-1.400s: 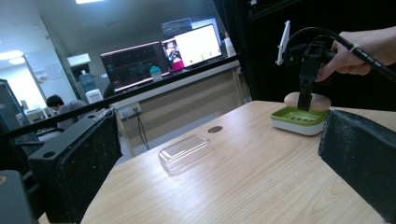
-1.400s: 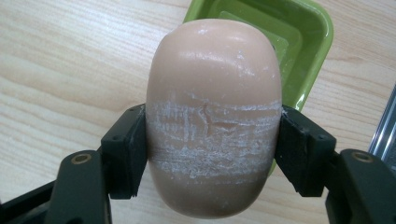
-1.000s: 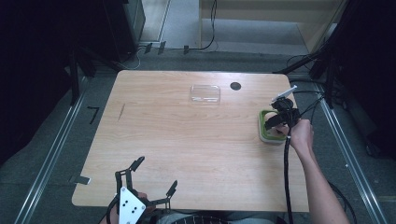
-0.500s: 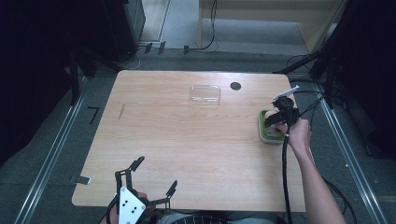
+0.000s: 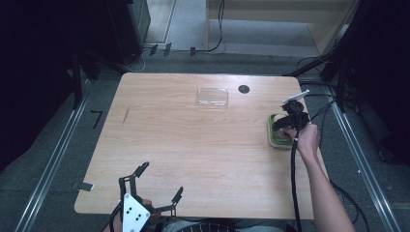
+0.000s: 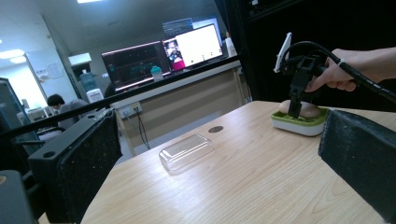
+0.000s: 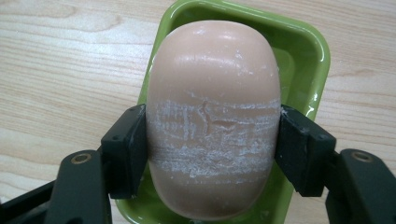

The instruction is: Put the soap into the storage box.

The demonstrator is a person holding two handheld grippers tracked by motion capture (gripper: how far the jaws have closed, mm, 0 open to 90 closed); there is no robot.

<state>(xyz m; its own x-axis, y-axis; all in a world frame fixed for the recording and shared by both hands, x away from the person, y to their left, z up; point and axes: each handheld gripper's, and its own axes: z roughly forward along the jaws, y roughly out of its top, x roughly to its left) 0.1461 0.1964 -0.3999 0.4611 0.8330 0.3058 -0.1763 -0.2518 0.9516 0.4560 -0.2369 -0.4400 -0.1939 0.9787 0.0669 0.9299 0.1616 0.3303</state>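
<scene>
A peach-coloured bar of soap (image 7: pixel 214 116) lies in a green soap dish (image 7: pixel 306 51) near the table's right edge. My right gripper (image 7: pixel 214 149) points down over the dish, its two black pads pressed against the soap's sides. In the high view the same gripper (image 5: pixel 290 123) stands over the dish (image 5: pixel 273 140), held by a hand. In the left gripper view the soap (image 6: pixel 308 109) rests in the dish (image 6: pixel 299 125) under the right gripper (image 6: pixel 296 109). My left gripper (image 5: pixel 159 186) stays at the table's front edge, jaws wide apart with nothing between them.
A clear plastic lid (image 5: pixel 212 97) lies at the back middle of the table (image 5: pixel 193 145), with a small dark round hole (image 5: pixel 244 89) to its right. A cable (image 5: pixel 295 183) trails from the right gripper along the forearm. Monitors and a desk stand beyond the table.
</scene>
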